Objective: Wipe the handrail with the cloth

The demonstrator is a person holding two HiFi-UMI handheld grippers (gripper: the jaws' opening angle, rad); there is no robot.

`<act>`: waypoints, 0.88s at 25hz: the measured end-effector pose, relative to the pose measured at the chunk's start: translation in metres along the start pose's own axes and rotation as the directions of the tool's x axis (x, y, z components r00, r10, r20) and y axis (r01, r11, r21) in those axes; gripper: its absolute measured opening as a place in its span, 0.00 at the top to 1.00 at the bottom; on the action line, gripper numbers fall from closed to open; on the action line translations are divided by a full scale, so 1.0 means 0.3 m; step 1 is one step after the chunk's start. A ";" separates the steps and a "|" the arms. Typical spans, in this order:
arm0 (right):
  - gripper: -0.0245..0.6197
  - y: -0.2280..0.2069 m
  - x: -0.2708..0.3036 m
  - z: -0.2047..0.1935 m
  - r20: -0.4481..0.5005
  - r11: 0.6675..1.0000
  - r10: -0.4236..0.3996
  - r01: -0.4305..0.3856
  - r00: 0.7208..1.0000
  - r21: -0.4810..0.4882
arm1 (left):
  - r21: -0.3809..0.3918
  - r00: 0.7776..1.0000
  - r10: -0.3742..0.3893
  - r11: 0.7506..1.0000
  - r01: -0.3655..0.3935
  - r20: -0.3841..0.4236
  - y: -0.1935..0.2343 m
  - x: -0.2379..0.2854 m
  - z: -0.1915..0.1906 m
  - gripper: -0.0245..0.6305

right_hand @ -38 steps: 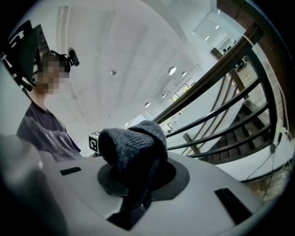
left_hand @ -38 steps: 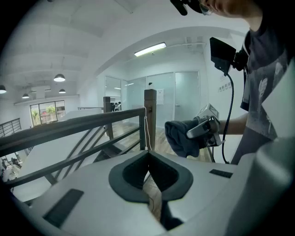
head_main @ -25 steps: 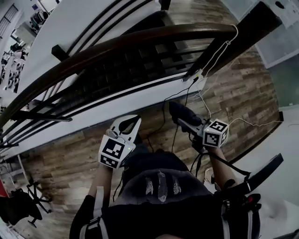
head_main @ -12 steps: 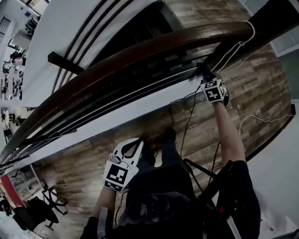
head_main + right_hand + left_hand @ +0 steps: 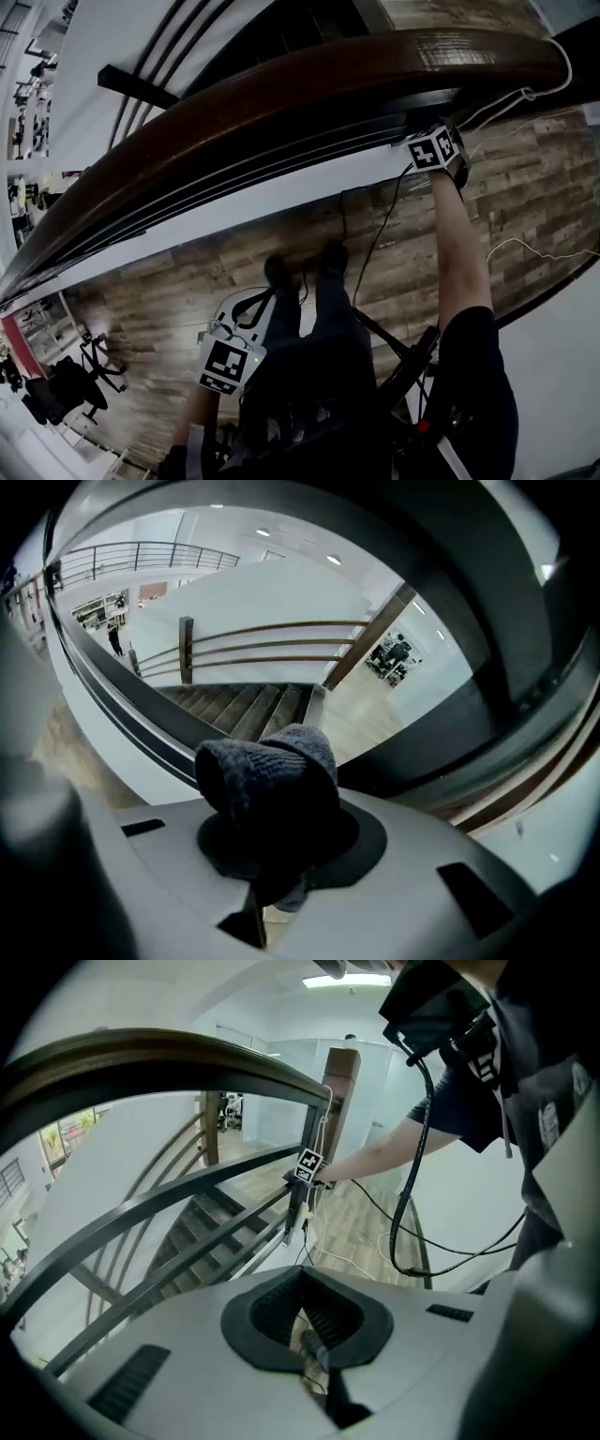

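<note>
The dark brown wooden handrail (image 5: 281,94) curves across the top of the head view. My right gripper (image 5: 429,142) is raised just under its right end, with the marker cube facing up. In the right gripper view it (image 5: 272,832) is shut on a bunched dark grey cloth (image 5: 267,775), and the handrail (image 5: 469,602) arcs close above and to the right; whether the cloth touches it is not visible. My left gripper (image 5: 236,330) hangs low by the person's legs, jaws together with nothing between them (image 5: 309,1330). From the left gripper view, the right gripper (image 5: 307,1168) shows far off beside the end post.
Dark metal rails (image 5: 234,178) run beneath the handrail, with stairs beyond them. A white cable (image 5: 525,94) hangs at the rail's right end and a black cable (image 5: 375,253) trails over the wooden floor. The person's feet (image 5: 300,267) stand below. An office chair (image 5: 66,384) sits lower left.
My right gripper rose from beside the body to the handrail's right end, arm stretched out. The handrail now fills more of the head view. The left gripper sank lower in that view.
</note>
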State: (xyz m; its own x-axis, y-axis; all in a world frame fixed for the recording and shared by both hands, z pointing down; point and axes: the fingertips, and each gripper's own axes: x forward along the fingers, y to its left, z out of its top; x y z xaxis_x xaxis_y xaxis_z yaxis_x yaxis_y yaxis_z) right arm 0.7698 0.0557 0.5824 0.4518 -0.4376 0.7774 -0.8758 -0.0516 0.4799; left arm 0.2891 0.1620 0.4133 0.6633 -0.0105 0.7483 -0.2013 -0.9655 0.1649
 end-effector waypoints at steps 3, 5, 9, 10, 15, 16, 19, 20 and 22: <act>0.87 0.042 0.029 -0.025 -0.017 0.998 0.061 -0.060 0.998 0.036 | -0.013 0.999 0.016 1.000 -0.017 -0.029 -0.003 0.004 -0.019 0.95; 0.87 0.060 0.030 -0.011 -0.010 0.991 0.091 -0.089 0.996 0.100 | -0.054 0.999 0.026 0.998 -0.027 -0.021 0.011 0.002 -0.023 0.95; 0.88 0.106 0.011 0.022 0.015 0.982 0.130 -0.131 0.991 0.135 | -0.116 1.000 0.024 0.993 -0.024 -0.004 0.020 -0.021 -0.039 0.95; 0.88 0.132 0.002 0.033 0.019 0.982 0.146 -0.147 0.989 0.118 | -0.124 1.000 0.022 0.992 -0.022 -0.003 0.020 -0.029 -0.047 0.95; 0.88 0.328 -0.066 0.115 0.006 0.979 0.203 -0.203 0.979 -0.002 | -0.133 0.999 0.032 0.991 -0.029 0.015 0.049 -0.073 -0.110 0.95; 0.88 0.364 -0.072 0.132 0.005 0.979 0.203 -0.203 0.979 -0.012 | -0.136 0.999 0.034 0.990 -0.031 0.023 0.063 -0.090 -0.129 0.95; 0.88 0.500 -0.113 0.210 0.006 0.977 0.204 -0.203 0.979 -0.063 | -0.145 0.998 0.045 0.989 -0.039 0.038 0.123 -0.160 -0.218 0.95; 0.88 0.557 -0.136 0.243 0.006 0.976 0.203 -0.202 0.979 -0.086 | -0.147 0.998 0.045 0.988 -0.038 0.042 0.148 -0.185 -0.255 0.95; 0.88 0.677 -0.189 0.310 0.001 0.973 0.200 -0.199 0.980 -0.119 | -0.152 0.998 0.038 0.988 -0.029 0.053 0.201 -0.241 -0.333 0.95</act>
State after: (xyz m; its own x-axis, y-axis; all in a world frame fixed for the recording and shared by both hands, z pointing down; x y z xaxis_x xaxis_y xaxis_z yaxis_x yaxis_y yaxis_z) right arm 0.5504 -0.0136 0.5979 0.2669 -0.4397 0.8575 -0.9217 0.1434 0.3604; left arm 0.1569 0.1305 0.4333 0.6928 -0.0607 0.7185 -0.3277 -0.9141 0.2387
